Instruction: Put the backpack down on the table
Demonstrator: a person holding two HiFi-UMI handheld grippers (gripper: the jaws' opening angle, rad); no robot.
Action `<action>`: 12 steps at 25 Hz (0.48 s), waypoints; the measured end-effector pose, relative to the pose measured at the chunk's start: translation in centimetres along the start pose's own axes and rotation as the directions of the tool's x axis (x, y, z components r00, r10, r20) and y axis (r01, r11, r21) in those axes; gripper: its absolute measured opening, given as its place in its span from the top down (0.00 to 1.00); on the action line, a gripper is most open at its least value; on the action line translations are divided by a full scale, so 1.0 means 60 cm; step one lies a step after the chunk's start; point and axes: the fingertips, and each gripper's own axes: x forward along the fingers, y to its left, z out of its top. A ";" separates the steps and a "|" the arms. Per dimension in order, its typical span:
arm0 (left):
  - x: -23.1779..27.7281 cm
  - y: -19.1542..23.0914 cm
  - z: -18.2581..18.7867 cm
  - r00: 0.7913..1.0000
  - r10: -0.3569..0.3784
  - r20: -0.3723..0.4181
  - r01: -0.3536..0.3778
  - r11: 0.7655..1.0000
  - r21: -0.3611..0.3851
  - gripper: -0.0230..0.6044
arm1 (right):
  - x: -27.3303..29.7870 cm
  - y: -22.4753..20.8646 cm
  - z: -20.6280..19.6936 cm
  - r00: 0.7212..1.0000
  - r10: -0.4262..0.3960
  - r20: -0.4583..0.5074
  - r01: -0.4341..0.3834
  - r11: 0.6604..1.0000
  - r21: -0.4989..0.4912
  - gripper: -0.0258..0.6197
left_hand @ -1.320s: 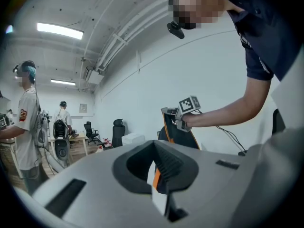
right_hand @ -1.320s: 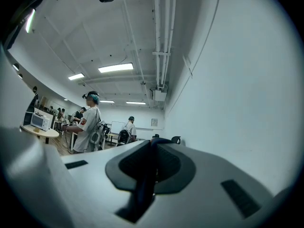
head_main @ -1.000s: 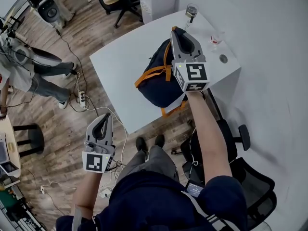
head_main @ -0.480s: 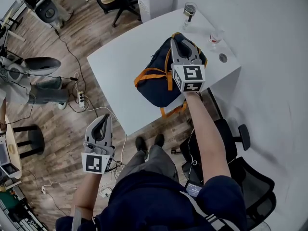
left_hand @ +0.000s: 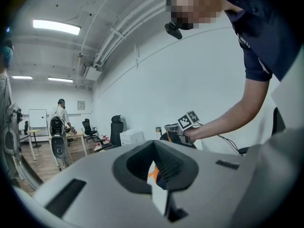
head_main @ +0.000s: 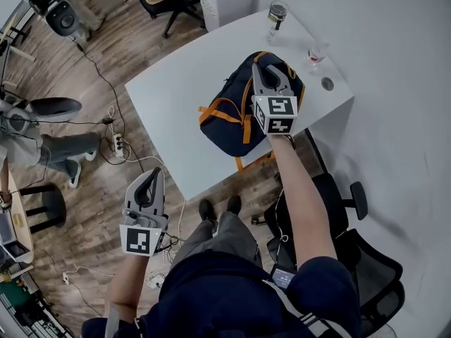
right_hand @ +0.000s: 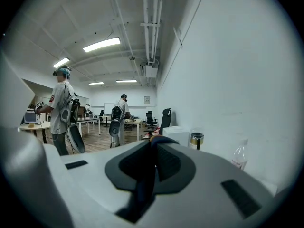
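**A:** Backpack (head_main: 232,118) down yet?

**B:** Looks so. It sits on the white table (head_main: 169,90), toward the near right edge, with an orange strap (head_main: 243,162) dangling over the side.

**A:** Grippers?

**B:** Right hand-held gripper (head_main: 266,72) is clenched on the dark top handle (right_hand: 145,184). Left hand-held gripper (head_main: 153,174) is closed on nothing, low over the floor (head_main: 91,189), well apart from the table.

**A:** What's left?

**B:** Likely just letting go and pulling the right one clear.
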 end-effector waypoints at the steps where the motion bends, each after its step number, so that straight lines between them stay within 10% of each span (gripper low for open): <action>1: 0.001 0.000 -0.001 1.000 0.000 -0.002 0.000 1.000 0.002 0.96 | 0.001 -0.003 -0.007 1.000 -0.003 -0.008 0.003 1.000 0.003 0.92; 12: 0.011 0.004 -0.007 1.000 -0.001 -0.010 0.001 1.000 0.007 0.96 | 0.024 -0.022 -0.076 0.996 -0.020 -0.088 0.022 0.999 0.028 0.92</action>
